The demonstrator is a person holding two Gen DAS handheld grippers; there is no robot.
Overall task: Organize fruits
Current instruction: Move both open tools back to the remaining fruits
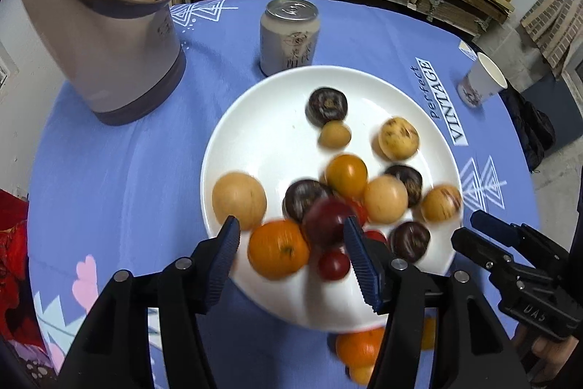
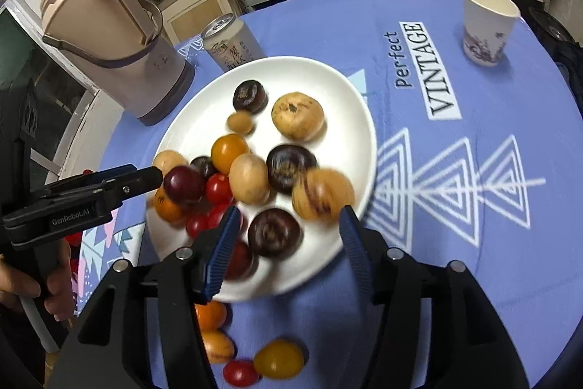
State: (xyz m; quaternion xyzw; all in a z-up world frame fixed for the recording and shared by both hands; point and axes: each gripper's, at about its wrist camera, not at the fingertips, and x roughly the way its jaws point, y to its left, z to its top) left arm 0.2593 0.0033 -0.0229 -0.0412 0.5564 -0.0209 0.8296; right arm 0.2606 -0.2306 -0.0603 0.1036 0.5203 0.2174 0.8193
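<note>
A white plate [image 1: 262, 119] [image 2: 328, 90] on the blue tablecloth holds several small fruits: tan, dark purple, orange and red. My left gripper [image 1: 291, 243] hangs open over the plate's near edge, with a blurred orange mandarin [image 1: 278, 250] and a dark red plum [image 1: 326, 221] loose between its fingers. My right gripper [image 2: 288, 228] is open too, above a dark purple fruit [image 2: 275, 232] and a blurred tan fruit [image 2: 322, 194]. Neither gripper's pads press on anything. More fruits lie on the cloth in front of the plate: an orange one [image 2: 209, 316], a yellow tomato [image 2: 278, 358] and a red cherry tomato [image 2: 240, 372].
A beige thermos jug [image 1: 109, 42] stands at the back left. A drinks can [image 1: 289, 35] stands just behind the plate. A paper cup [image 1: 481, 79] is at the far right. Shelves of boxes rise beyond the table. A hand [image 2: 54, 283] holds the left gripper's handle.
</note>
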